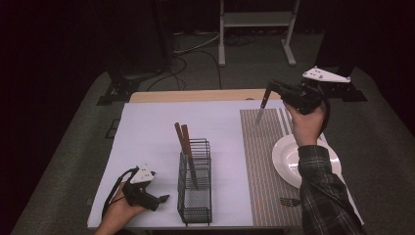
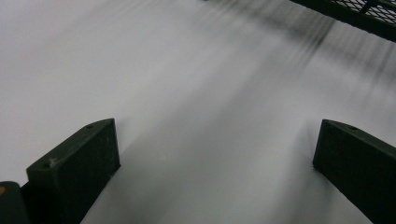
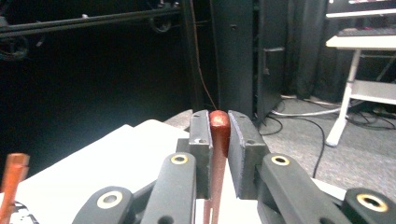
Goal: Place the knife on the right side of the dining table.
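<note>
The right hand-held gripper (image 3: 219,128) has its two black jaws closed on the reddish-brown handle of a knife (image 3: 218,133), whose rounded end pokes up between the jaw tips. Beyond lies the white counter (image 3: 116,158). At the near left, another brown handle (image 3: 13,179) rises. Far right, a white stand (image 3: 348,105) sits on grey floor.

Our grippers are black; the left gripper (image 1: 164,198) trails a looping black cable, and the right gripper (image 1: 272,86) too; each carries a pale three-cornered plate; brass-ringed screws dot the jaw arms; our right sleeve (image 1: 325,196) is dark plaid.
</note>
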### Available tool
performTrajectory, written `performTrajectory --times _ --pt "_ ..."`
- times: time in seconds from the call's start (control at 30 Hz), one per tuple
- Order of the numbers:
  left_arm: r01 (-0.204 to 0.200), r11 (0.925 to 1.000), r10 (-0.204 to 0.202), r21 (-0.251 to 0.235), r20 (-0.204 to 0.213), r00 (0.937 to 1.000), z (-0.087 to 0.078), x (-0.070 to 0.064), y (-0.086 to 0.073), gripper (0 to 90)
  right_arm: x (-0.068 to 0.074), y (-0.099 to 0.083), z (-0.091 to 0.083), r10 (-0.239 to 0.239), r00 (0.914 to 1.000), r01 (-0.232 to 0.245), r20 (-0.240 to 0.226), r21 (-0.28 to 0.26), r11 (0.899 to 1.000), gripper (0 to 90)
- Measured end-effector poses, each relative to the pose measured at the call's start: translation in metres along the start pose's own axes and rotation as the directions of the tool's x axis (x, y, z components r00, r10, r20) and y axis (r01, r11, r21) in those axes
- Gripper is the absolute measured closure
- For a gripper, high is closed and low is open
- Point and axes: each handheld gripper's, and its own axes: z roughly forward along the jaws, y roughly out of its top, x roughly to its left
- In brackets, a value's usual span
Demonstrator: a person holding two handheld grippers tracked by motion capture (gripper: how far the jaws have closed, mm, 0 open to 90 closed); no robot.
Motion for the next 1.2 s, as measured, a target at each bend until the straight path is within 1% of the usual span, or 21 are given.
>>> performTrajectory --times 0.13,0.2,0.3,0.53,0.63,0.83,1.03,1.2 --pt "-0.001 1.0 0.001 0.0 0.0 1.0 0.0 0.0 0.0 0.0 -0.012 -0.009 0.002 0.007 0.9991 -0.007 0.042 0.007 1.0 80.2" --pt "-0.002 1.0 0.002 0.001 0.0 1.0 0.0 0.0 0.0 0.0 -0.018 -0.014 0.004 0.014 0.9984 -0.014 0.055 0.004 1.0 80.1" --pt "-0.003 1.0 0.003 0.002 0.0 1.0 0.0 0.0 0.0 0.0 -0.026 -0.02 0.006 0.023 0.9962 -0.024 0.084 0.007 1.0 80.1" --pt "-0.002 1.0 0.002 0.002 0.0 1.0 0.0 0.0 0.0 0.0 -0.04 -0.03 0.011 0.034 0.9897 -0.036 0.139 0.012 0.999 80.1" --pt "-0.004 1.0 0.004 0.003 -0.001 1.0 0.0 0.0 0.0 0.0 -0.045 -0.035 0.013 0.043 0.9868 -0.046 0.156 0.012 0.999 80.1" --pt "-0.003 1.0 0.003 0.002 0.0 1.0 0.0 0.0 0.0 0.0 -0.053 -0.044 0.017 0.068 0.9827 -0.072 0.172 0.016 0.997 80.1" --pt "-0.003 1.0 0.003 0.003 0.0 1.0 0.0 0.0 0.0 0.0 -0.055 -0.052 0.02 0.076 0.9804 -0.081 0.182 0.025 0.996 80.1" --pt "-0.003 1.0 0.003 0.003 0.0 1.0 0.0 0.0 0.0 0.0 -0.057 -0.053 0.018 0.083 0.9795 -0.089 0.183 0.022 0.996 79.7"
